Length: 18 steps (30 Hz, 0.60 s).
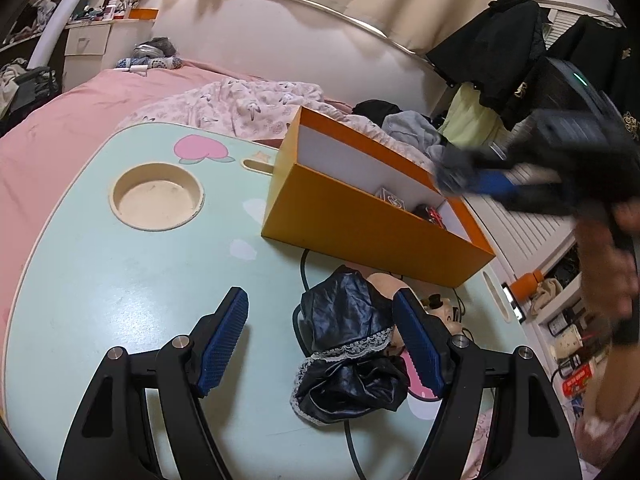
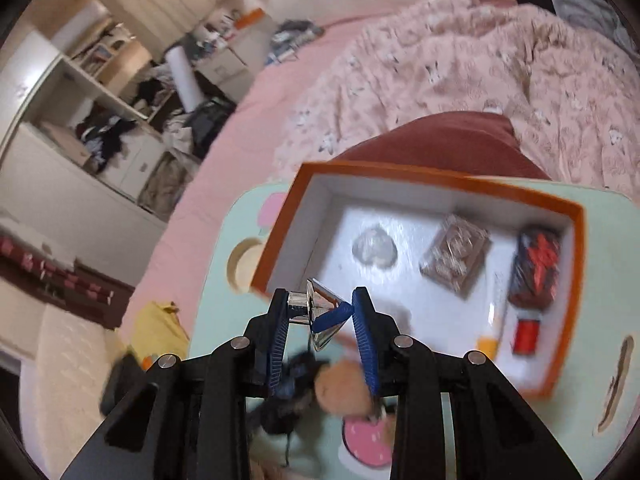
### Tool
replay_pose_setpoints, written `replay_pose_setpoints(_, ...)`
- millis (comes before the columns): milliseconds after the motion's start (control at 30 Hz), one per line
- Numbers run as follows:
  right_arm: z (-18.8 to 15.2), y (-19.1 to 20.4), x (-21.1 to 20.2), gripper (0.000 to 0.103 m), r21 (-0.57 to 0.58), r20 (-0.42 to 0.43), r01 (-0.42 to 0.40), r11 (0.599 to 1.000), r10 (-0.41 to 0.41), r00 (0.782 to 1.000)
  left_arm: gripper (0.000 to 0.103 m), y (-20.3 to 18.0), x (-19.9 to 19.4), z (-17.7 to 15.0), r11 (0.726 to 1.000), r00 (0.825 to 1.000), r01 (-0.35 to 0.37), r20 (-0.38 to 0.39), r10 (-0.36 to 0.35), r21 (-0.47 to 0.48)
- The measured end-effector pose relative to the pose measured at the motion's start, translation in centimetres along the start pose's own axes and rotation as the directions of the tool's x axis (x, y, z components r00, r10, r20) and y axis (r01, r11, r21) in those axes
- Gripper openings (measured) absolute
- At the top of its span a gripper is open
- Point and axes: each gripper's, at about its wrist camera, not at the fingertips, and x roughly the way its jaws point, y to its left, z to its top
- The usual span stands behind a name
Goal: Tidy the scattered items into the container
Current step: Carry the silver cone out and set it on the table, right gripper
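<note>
The orange box (image 1: pixel 360 224) with white inside stands on the mint-green lap table (image 1: pixel 120 280). My right gripper (image 2: pixel 320 295) is shut on a small shiny metal funnel (image 2: pixel 326 304), held above the box's near edge (image 2: pixel 276 248). Seen from the left wrist, the right gripper (image 1: pixel 472 178) is a blur over the box's right end. Inside the box lie a clear heart-shaped piece (image 2: pixel 374 248), a patterned card pack (image 2: pixel 456 258), a dark red-printed packet (image 2: pixel 536 268) and a small red item (image 2: pixel 526 336). My left gripper (image 1: pixel 320 296) hangs open over the table beside a black satin cloth (image 1: pixel 344 344) with lace trim.
A beige doll-like item (image 1: pixel 440 308) and a black cable (image 1: pixel 304 272) lie by the cloth. The table has a round cup recess (image 1: pixel 156 196). Around it is the pink bed (image 1: pixel 80 112) with a rumpled quilt (image 2: pixel 480 80). A person's hand (image 1: pixel 608 264) holds the right gripper.
</note>
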Motion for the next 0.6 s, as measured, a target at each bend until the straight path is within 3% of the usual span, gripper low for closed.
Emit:
replay_pose_setpoints(167, -5.8, -3.9, -1.0, 0.031, 0.057, 0.049, 0.080, 0.995, -0.083, 0.995, 0.075, -0.2, 0.1, 0.0, 1.000, 1.000, -0.007, -0.002, 0.007, 0.010)
replay_pose_setpoints(267, -8.4, -6.9, -0.2, 0.031, 0.164, 0.055, 0.044, 0.985, -0.054, 0.997, 0.075, -0.5, 0.3, 0.0, 1.000, 1.000, -0.017, -0.008, 0.017, 0.022)
replay_pose_setpoints(533, -9.4, -9.4, 1.4, 0.032, 0.218, 0.079, 0.039, 0.975, -0.057, 0.995, 0.075, -1.1, 0.1, 0.1, 0.998, 0.999, -0.043, -0.005, 0.043, 0.054)
replay_pose_setpoints(600, -9.5, -9.7, 1.3, 0.041, 0.229, 0.098, 0.037, 0.973, -0.061, 0.993, 0.075, -1.2, 0.1, 0.1, 0.997, 0.999, -0.046, -0.002, 0.046, 0.062)
